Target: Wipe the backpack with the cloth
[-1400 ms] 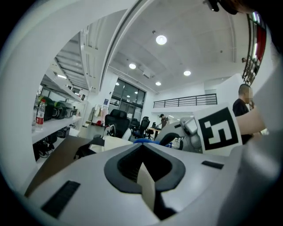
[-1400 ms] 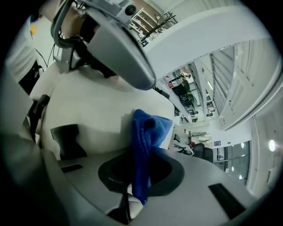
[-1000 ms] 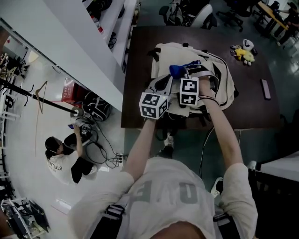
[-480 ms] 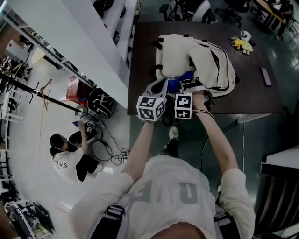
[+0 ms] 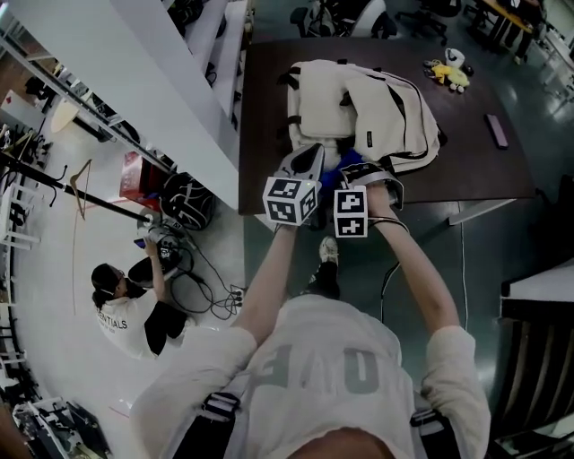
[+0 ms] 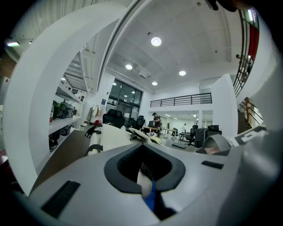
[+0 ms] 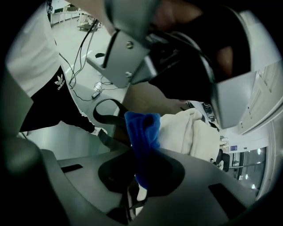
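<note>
backpack (image 5: 359,94) cream with black trim, lying flat on the dark bench (image 5: 466,166), left-of-centre, near end right at the bench's near edge. blue cloth (image 7: 141,137) just beside that near end, bunched and sticking up out of the right gripper (image 7: 137,187); fingers pinched on it. can't tell if the cloth actually touches the fabric. black strap (image 7: 105,118) loops off the pack's near end, just left of the cloth. left gripper (image 5: 308,160) sits beside the right one at the same edge, pointing level over the pack, and fills the top of the right gripper view. left fingers pressed together; thin blue sliver shows in the gap, can't tell what it is. rest of the bench: yellow toy (image 5: 446,73) at the far right corner, small dark flat thing (image 5: 496,131) near the right edge, both well apart from the pack. off the bench: office chairs (image 5: 345,16) beyond the far side, white shelving (image 5: 179,81) along the left, black bag (image 5: 186,199) and cables (image 5: 204,289) on the floor, a person (image 5: 126,309) crouched by them.
</note>
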The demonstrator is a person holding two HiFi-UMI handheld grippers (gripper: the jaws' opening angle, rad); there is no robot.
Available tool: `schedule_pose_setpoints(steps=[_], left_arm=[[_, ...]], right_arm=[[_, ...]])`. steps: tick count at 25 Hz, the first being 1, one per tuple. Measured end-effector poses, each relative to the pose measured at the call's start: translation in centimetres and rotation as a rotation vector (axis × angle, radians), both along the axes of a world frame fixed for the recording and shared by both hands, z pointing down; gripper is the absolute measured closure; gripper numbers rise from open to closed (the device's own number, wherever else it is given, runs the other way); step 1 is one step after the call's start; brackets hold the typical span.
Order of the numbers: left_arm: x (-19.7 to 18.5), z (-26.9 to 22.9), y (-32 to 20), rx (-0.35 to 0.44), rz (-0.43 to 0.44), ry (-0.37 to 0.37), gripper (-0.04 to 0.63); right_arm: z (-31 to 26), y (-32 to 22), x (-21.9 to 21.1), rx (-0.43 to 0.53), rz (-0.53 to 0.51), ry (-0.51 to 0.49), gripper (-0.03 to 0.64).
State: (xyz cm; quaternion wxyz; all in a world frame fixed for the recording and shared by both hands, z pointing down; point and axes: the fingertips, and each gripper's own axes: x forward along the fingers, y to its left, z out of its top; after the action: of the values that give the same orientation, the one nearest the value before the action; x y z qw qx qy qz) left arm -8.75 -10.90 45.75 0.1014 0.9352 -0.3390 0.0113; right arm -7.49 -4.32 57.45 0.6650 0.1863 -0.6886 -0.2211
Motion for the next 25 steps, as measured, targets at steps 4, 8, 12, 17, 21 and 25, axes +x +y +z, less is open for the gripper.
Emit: schedule_pose_setpoints(steps=[4, 8, 12, 17, 21, 25], left_arm=[[1.2, -1.0, -1.0, 0.021, 0.003, 0.010, 0.591], [2.7, -2.0, -3.6, 0.035, 0.012, -0.031, 0.590], [5.5, -2.5, -6.9, 0.051, 0.052, -0.085, 0.498], [9.2, -2.1, -10.7, 0.074, 0.082, -0.210, 0.448], [11.0, 0.1, -13.3, 0.107, 0.093, -0.390, 0.448], [11.8, 1.8, -15.2, 0.092, 0.117, -0.548, 0.449]], right_arm=[[0.1, 1.6, 0.6, -0.025, 0.009, -0.065, 0.579], [-4.8, -1.0, 3.6, 0.085, 0.085, -0.158, 0.579], [-10.3, -5.9, 8.9, 0.206, 0.170, -0.183, 0.580], [-14.2, -11.5, 14.9, 0.274, 0.264, -0.203, 0.579], [-14.7, -14.5, 17.3, 0.263, 0.307, -0.234, 0.580], [-14.0, -16.6, 18.2, 0.247, 0.300, -0.226, 0.579]])
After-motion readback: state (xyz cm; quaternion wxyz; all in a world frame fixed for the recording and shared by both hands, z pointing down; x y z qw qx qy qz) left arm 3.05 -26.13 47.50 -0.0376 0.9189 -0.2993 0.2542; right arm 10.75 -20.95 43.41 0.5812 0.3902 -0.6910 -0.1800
